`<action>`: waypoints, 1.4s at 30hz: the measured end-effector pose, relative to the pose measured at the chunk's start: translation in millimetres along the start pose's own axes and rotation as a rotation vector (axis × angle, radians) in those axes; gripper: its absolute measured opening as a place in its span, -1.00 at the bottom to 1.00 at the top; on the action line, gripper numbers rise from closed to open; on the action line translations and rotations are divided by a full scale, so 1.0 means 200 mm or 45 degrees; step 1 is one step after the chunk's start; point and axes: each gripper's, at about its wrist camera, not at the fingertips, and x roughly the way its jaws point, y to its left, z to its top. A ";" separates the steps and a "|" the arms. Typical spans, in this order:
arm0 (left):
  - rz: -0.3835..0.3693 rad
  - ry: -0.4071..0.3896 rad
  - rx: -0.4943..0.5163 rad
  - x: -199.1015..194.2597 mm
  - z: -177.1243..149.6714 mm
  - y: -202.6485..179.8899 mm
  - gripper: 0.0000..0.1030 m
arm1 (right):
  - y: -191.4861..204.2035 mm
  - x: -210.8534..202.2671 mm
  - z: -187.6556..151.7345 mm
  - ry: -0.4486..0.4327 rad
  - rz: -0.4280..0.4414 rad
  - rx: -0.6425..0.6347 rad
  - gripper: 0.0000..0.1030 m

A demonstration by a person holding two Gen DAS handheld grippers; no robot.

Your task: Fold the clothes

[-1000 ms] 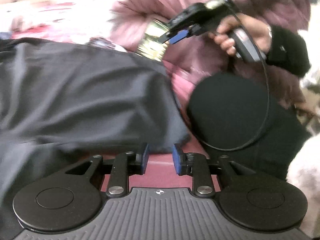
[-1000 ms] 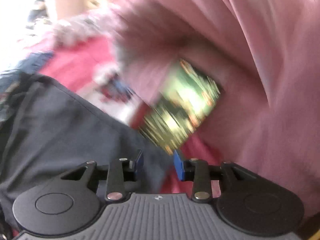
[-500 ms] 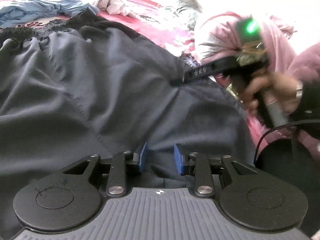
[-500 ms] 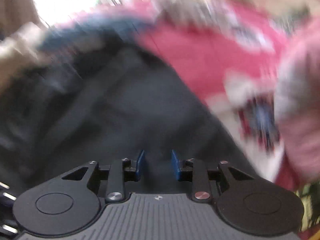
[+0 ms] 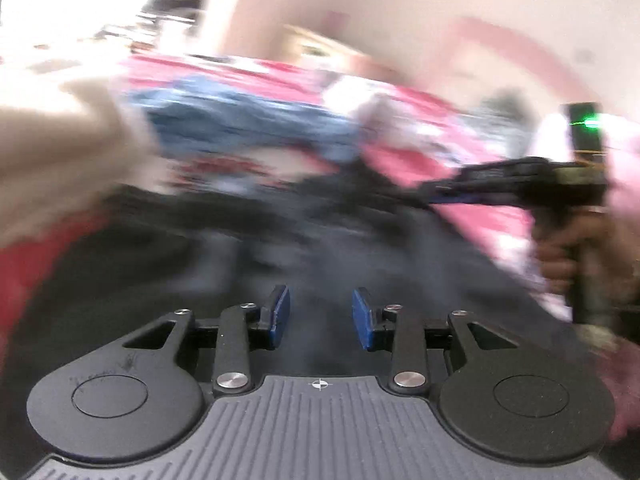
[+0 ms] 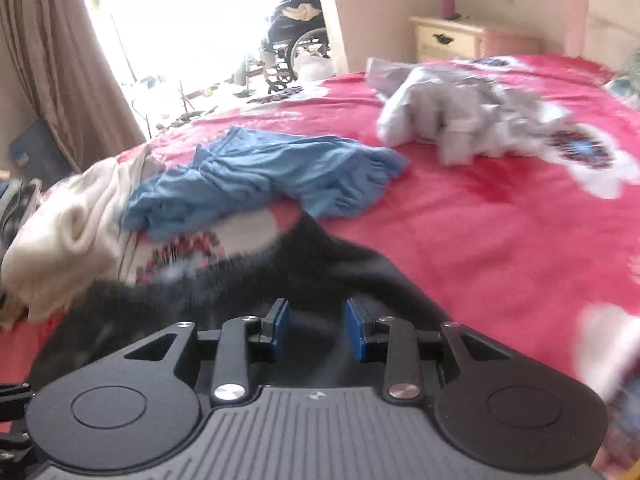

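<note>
A dark grey garment [image 5: 360, 264] lies spread on the red bedspread [image 6: 480, 232]; its ruffled upper edge [image 6: 320, 264] shows in the right wrist view. My left gripper [image 5: 320, 314] hovers over the cloth, its jaws opening, with nothing pinched between the blue pads. My right gripper [image 6: 316, 322] stands open just above the same garment near its upper edge, and no cloth is caught in it. In the blurred left wrist view the right gripper [image 5: 436, 196] reaches in from the right, held by a hand [image 5: 560, 256].
Beyond the dark garment lie a blue garment [image 6: 256, 176], a cream one [image 6: 68, 232] at the left and a grey-white crumpled one [image 6: 460, 120] farther back. A nightstand [image 6: 448, 38], a wheelchair [image 6: 296, 44] and a curtain [image 6: 60, 60] stand past the bed.
Both views have swept from the pink pile and the garment's near part toward its far upper edge and the other clothes. The left jaws stand slightly wider than before.
</note>
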 end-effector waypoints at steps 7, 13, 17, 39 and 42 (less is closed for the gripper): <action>0.125 -0.006 -0.101 0.13 -0.02 0.21 -0.33 | -0.04 0.33 0.04 0.046 -0.011 0.101 -0.38; 0.070 -0.119 -0.174 0.01 0.00 0.25 -0.32 | 0.07 0.17 0.04 0.032 0.085 0.017 -0.33; 0.156 -0.187 -0.216 0.04 0.06 0.31 -0.25 | 0.19 0.25 0.02 0.120 0.188 -0.049 -0.33; 0.287 -0.170 -0.311 -0.76 0.12 0.52 0.04 | 0.45 -0.55 -0.08 0.055 0.380 -0.126 -0.18; 0.296 -0.108 -0.304 -0.94 0.09 0.54 0.14 | 0.52 -0.70 -0.14 0.107 0.482 -0.170 -0.17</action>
